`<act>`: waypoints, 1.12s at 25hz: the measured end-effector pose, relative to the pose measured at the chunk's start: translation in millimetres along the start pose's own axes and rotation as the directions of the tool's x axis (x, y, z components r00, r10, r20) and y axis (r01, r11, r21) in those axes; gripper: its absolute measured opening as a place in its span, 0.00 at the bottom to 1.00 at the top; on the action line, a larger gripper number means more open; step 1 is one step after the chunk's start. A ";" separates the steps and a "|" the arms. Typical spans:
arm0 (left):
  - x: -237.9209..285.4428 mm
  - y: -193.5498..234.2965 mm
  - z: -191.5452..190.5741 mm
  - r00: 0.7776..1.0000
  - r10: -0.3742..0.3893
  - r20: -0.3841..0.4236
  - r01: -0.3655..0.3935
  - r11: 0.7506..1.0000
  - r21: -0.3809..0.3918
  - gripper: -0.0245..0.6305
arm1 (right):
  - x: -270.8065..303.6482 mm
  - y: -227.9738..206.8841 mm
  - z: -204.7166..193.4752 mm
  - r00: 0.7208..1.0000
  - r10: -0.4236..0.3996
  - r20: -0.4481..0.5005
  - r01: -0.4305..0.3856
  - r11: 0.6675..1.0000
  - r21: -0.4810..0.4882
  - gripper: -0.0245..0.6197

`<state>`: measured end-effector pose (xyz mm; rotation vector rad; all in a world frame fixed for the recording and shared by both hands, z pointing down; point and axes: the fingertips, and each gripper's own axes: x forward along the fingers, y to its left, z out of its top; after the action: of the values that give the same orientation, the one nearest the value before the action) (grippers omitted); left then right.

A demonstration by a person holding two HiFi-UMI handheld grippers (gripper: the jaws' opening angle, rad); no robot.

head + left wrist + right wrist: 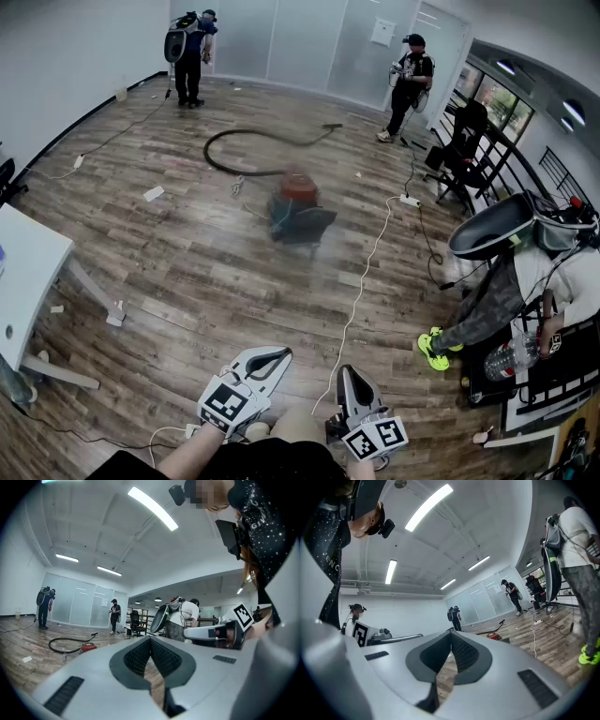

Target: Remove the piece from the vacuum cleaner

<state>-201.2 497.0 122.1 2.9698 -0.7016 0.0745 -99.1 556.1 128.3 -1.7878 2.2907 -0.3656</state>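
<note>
Left claw (279,356): held low at the near edge of the head view, tips pointing forward over the wooden floor (187,272). In the left gripper view the two ribbed pads meet at the tip, and nothing is between them. The claw is fully closed and empty.

Right claw (348,371): held just beside the left one, also pointing forward. Its own view shows the pads pressed together at the tip (only floor shows through the gap behind them). It is closed and empty.

Vacuum cleaner (298,204): stands on the floor in the middle of the room, well ahead of both claws and apart from them. The body is dark with a red top; its outline is blurred. A black hose (230,150) lies in a loop on the floor beyond it and ends at a nozzle (333,125) farther back. The joint between hose and body cannot be made out.

White cable (361,281): runs along the floor from between the claws toward the right of the vacuum cleaner.

Surroundings: a white surface (28,272) stands at the left edge. A person with a backpack (190,52) stands at the far wall, a second person (410,80) by the glass partition, and a third person (511,281) bends over at the right.
</note>
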 end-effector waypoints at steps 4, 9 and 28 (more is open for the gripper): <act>8.4 17.0 -7.2 1.000 -0.004 0.006 0.004 1.000 -0.029 0.05 | 15.4 -9.2 4.7 1.000 0.005 0.024 -0.005 1.000 0.006 0.06; 31.1 50.7 -7.0 1.000 0.020 0.001 -0.020 0.999 -0.027 0.05 | 60.9 -35.3 10.6 0.999 0.024 0.032 -0.025 0.999 0.034 0.06; 248.3 206.4 28.3 0.994 0.110 0.021 -0.110 0.994 -0.006 0.05 | 270.8 -221.1 77.9 0.990 0.128 0.053 -0.131 0.990 0.059 0.06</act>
<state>-71.2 200.1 126.4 2.9296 -0.8671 0.0490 63.3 236.9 121.9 -1.5917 2.3198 -0.3619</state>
